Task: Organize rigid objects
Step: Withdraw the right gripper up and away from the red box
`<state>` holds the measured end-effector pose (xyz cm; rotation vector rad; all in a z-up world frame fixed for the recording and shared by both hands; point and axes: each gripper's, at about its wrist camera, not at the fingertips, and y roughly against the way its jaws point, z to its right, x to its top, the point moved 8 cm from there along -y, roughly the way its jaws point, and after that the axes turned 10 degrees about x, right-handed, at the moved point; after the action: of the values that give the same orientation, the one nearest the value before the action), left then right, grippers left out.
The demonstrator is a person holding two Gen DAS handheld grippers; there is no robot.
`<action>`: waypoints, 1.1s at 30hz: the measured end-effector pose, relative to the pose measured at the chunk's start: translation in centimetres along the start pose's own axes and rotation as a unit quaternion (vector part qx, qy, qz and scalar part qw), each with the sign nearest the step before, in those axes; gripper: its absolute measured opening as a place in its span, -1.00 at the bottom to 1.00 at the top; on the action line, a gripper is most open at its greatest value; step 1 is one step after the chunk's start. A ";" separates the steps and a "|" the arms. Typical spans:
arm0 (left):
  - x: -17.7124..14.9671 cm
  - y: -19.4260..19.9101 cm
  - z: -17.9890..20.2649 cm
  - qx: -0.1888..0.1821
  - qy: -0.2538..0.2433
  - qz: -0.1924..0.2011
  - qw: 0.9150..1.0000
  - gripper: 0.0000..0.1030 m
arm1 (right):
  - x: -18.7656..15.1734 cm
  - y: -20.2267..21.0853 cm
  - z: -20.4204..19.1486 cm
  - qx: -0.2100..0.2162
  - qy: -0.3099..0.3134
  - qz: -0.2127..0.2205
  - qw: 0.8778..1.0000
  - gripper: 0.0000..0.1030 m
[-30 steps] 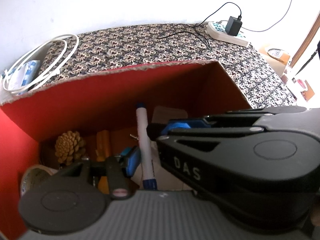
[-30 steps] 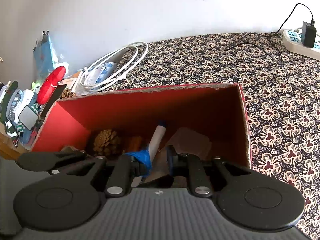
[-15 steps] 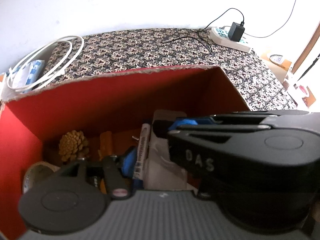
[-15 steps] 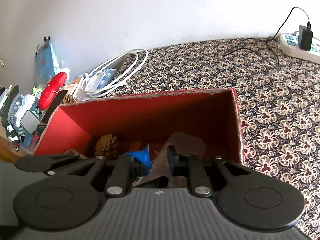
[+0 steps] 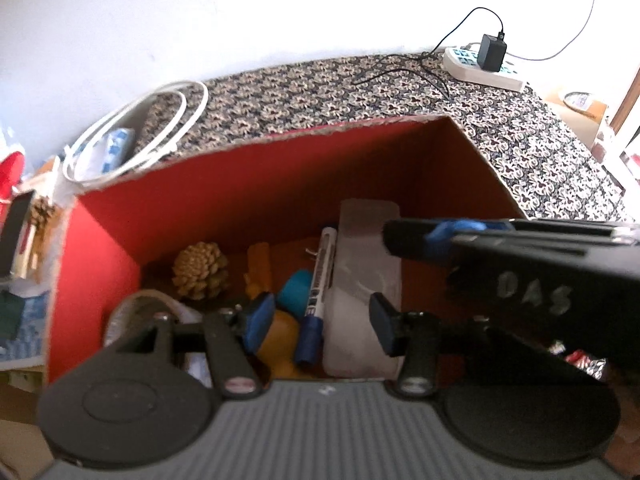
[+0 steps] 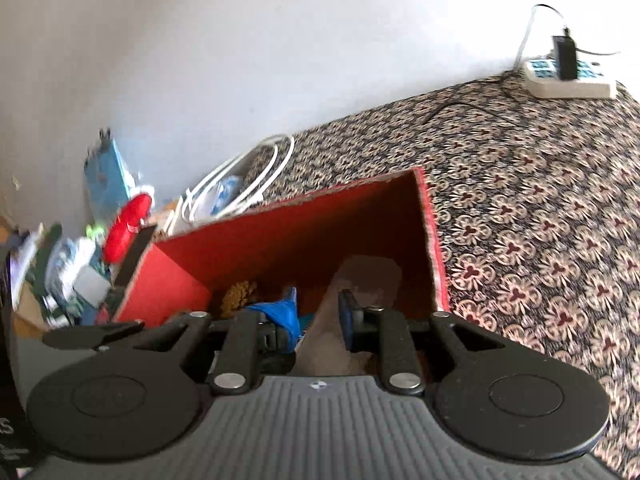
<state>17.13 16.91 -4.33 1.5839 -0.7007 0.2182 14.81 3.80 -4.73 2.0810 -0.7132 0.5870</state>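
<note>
Red cardboard box (image 5: 280, 184) sits on the patterned tablecloth (image 5: 360, 84), and both claws hang over its open top. From the left wrist camera you get the good look inside: a pine cone (image 5: 200, 270) at the back left, an orange piece (image 5: 259, 264), a teal thing (image 5: 296, 292), a blue-capped marker (image 5: 316, 300) lying flat, and a pale grey flat case (image 5: 366, 280) just right of the marker. The left gripper (image 5: 320, 320) is spread wide with nothing between its fingers, hovering right above the marker and case. The right gripper (image 5: 520, 256) cuts across that view from the right side.

Right wrist camera is blurrier and hides most of the contents. It only catches the pine cone (image 6: 239, 298) and the grey case (image 6: 360, 280), but it does show the right gripper (image 6: 318, 320) parted and empty. It also shows clutter left of the box, a red object (image 6: 128, 228), plus the white cable coil (image 6: 240, 184) and power strip (image 6: 568, 76).
</note>
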 end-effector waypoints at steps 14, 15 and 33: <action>0.1 4.6 2.4 0.015 -0.042 0.048 0.998 0.09 | -0.8 7.4 3.2 -0.113 -0.043 0.071 0.990 -0.89; 0.1 4.8 2.7 0.016 -0.044 0.050 0.998 0.09 | -1.0 7.8 3.6 -0.121 -0.048 0.075 0.989 -0.89; -0.6 7.2 8.5 0.036 -0.038 0.056 0.997 0.19 | -2.3 13.1 7.7 -0.184 -0.032 0.067 0.980 -0.84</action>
<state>10.44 9.11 0.04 1.6297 -0.8499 0.2689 5.51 -8.31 -2.96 1.7231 -0.9302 0.4252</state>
